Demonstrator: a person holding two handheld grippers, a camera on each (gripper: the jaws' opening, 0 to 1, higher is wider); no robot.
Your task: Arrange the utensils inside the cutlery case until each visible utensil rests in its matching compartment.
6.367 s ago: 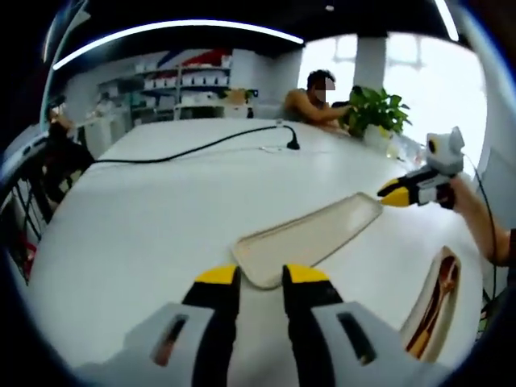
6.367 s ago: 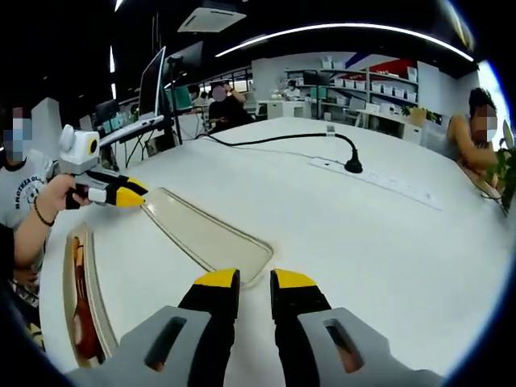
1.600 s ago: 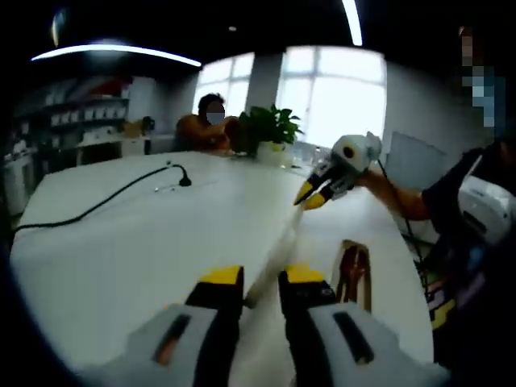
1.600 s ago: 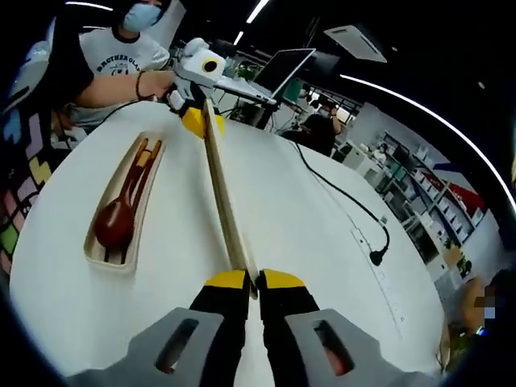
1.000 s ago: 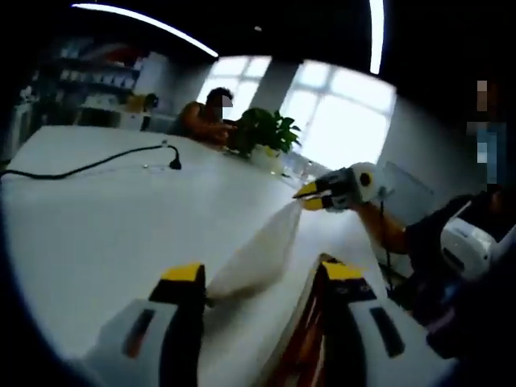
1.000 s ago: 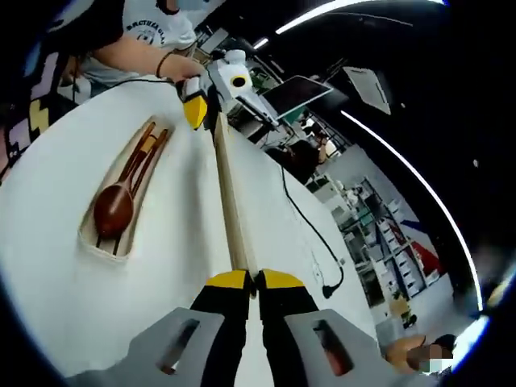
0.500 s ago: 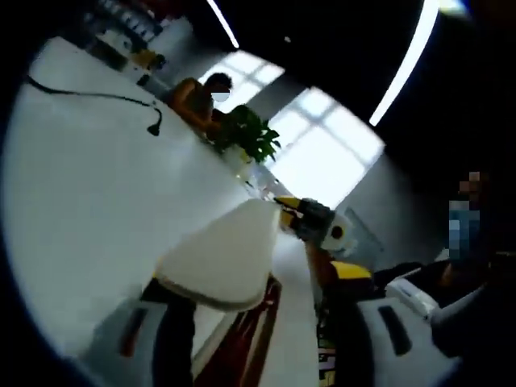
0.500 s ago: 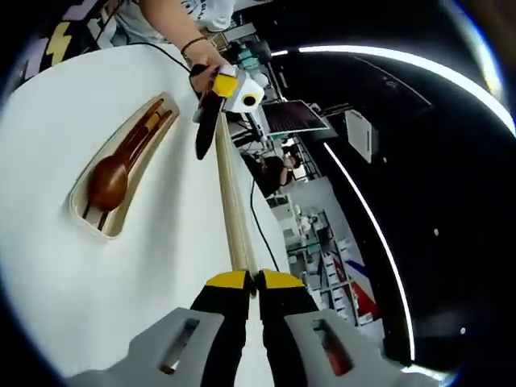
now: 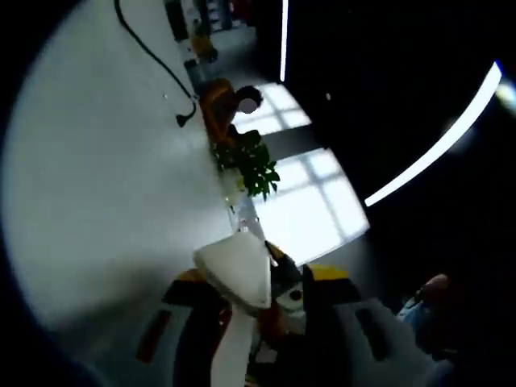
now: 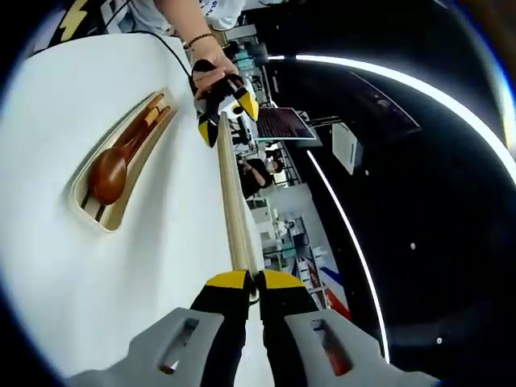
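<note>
White table (image 10: 48, 266) is carrying the cutlery case (image 10: 85, 211), with a wooden spoon (image 10: 109, 179) and chopsticks (image 10: 147, 121) lying inside. The case lid (image 10: 230, 201) is hanging edge-on above the table beside the case. Right gripper (image 10: 246, 281) is pinching the lid's near end, jaws pressed on it. Left gripper (image 10: 227, 121) is sitting at the far end with jaws spread, lid tip between them.

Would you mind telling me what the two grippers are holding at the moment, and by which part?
The right gripper is shut on one end of the cutlery case lid, seen edge-on. The left gripper is open around the lid's far end, not clamped.
</note>
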